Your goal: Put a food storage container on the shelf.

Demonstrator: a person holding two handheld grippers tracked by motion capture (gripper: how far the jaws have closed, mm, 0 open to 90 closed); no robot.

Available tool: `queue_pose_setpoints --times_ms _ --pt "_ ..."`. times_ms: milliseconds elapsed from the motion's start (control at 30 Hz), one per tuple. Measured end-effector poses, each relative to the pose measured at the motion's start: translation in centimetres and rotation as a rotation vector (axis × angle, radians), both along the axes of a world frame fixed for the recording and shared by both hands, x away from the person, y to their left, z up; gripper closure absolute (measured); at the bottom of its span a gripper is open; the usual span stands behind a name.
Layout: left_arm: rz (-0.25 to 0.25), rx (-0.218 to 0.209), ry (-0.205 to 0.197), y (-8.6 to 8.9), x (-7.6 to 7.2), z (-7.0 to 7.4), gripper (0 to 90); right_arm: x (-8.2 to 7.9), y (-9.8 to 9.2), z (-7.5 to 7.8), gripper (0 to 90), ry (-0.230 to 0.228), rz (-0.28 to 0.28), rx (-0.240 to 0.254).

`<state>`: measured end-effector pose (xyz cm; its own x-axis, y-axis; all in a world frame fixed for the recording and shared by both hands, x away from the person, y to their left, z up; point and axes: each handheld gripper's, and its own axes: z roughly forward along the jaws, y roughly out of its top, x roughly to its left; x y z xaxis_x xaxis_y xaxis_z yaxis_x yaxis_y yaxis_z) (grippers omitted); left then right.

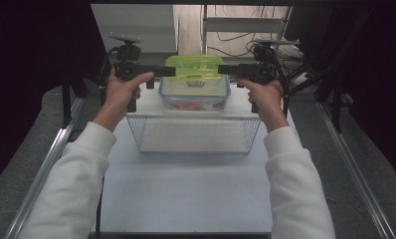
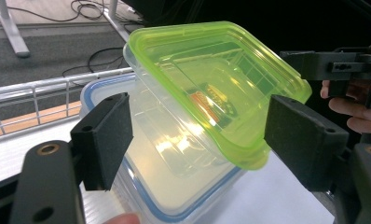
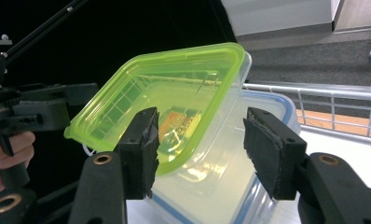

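A clear tub with a lime-green lid rests on top of a larger clear container with a blue rim. Both stand on a white-topped wire rack. My left gripper is open at the stack's left side, its jaws wide apart around the near corner and touching nothing. On the right side my right gripper is open too, with the green lid's corner between its jaws. Something orange lies inside the lower container.
The rack's wire basket stands on a white table flanked by metal rails. Dark curtains close in both sides. Beyond the rack are a grey floor, cables and white furniture legs.
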<state>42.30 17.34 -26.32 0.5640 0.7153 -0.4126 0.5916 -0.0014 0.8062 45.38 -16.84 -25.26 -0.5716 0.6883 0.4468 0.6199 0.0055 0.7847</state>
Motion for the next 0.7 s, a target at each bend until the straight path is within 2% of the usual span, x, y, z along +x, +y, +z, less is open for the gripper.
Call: queue_pose_setpoints --times_ms 267,400,567,633,700 --pt "-0.023 0.000 -0.009 0.7 -1.0 0.3 23.3 -1.4 -1.3 1.0 45.1 -0.008 0.032 -0.038" --pt "-0.040 0.020 -0.002 1.3 -2.0 0.0 23.0 -2.3 -2.3 1.0 44.0 -0.006 0.053 -0.041" --pt "-0.061 0.027 -0.012 2.5 -4.3 -0.4 21.9 -3.9 -3.7 0.4 42.7 -0.019 0.082 -0.045" --pt "-0.067 0.047 -0.023 2.9 -5.6 -0.7 21.9 -4.9 -4.3 -0.3 42.2 -0.026 0.089 -0.055" --pt "-0.076 0.046 -0.027 3.2 -6.7 -1.4 21.9 -5.5 -4.8 -1.0 41.7 -0.028 0.097 -0.062"
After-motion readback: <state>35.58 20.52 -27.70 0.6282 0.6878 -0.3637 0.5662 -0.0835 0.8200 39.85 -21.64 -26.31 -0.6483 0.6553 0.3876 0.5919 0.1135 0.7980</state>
